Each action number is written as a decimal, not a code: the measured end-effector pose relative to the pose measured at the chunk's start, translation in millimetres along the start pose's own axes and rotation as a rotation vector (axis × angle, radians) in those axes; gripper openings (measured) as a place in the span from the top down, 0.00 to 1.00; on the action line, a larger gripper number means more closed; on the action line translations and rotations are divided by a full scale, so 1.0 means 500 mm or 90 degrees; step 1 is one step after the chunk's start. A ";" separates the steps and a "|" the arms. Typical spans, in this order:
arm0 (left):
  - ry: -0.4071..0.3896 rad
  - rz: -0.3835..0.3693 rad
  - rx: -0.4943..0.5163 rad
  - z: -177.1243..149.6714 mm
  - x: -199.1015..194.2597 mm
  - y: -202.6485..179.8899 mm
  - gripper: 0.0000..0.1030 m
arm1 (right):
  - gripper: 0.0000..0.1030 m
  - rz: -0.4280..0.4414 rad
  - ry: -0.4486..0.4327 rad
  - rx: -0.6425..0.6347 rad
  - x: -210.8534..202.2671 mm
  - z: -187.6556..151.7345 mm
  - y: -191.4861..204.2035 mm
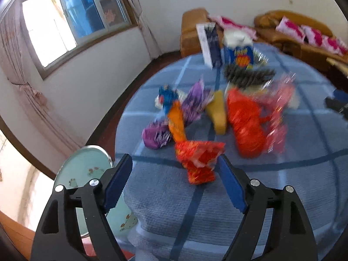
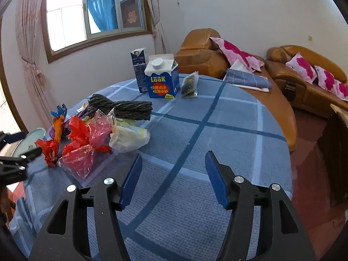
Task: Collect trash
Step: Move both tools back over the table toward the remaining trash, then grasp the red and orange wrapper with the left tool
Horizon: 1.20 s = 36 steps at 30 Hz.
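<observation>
A pile of crumpled wrappers lies on the blue checked table [image 1: 293, 195]. In the left wrist view, a red-orange wrapper [image 1: 199, 163] sits nearest, just ahead of my open left gripper [image 1: 175, 163] and touching its right finger. Behind it lie orange [image 1: 176, 122], purple [image 1: 155, 136], yellow [image 1: 217, 114] and red [image 1: 246, 122] wrappers. In the right wrist view, my right gripper [image 2: 174, 162] is open and empty over bare tablecloth [image 2: 217, 117], right of the red wrappers [image 2: 80, 150] and a white bag [image 2: 128, 137]. The left gripper [image 2: 15, 165] shows at the left edge.
A blue milk carton [image 2: 162, 79], a tall dark carton [image 2: 139, 71], a coil of dark rope [image 2: 121, 106] and a small snack packet [image 2: 189, 86] stand at the table's far side. A round stool [image 1: 84, 169] is beside the table. Brown sofas [image 2: 304, 80] stand behind.
</observation>
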<state>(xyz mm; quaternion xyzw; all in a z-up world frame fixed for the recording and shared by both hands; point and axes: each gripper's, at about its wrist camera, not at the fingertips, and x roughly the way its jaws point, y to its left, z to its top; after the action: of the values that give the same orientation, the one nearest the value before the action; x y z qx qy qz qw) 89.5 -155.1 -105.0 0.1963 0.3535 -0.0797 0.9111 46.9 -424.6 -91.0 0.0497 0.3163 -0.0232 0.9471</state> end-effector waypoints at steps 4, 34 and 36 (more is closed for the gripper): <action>0.013 0.051 0.031 -0.025 0.009 0.045 0.23 | 0.41 0.004 -0.004 0.009 0.000 -0.005 -0.006; 0.044 0.134 0.046 -0.046 0.037 0.111 0.06 | 0.39 0.024 -0.019 -0.002 -0.010 -0.010 0.027; 0.042 0.115 0.029 -0.046 0.026 0.138 0.06 | 0.39 0.026 -0.017 -0.008 -0.009 -0.012 0.035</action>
<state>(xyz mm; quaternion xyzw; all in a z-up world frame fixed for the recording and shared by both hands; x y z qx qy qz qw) 104.5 -83.1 -108.3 0.2503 0.3624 0.0012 0.8978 41.2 -406.3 -91.6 0.0497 0.3023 -0.0020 0.9519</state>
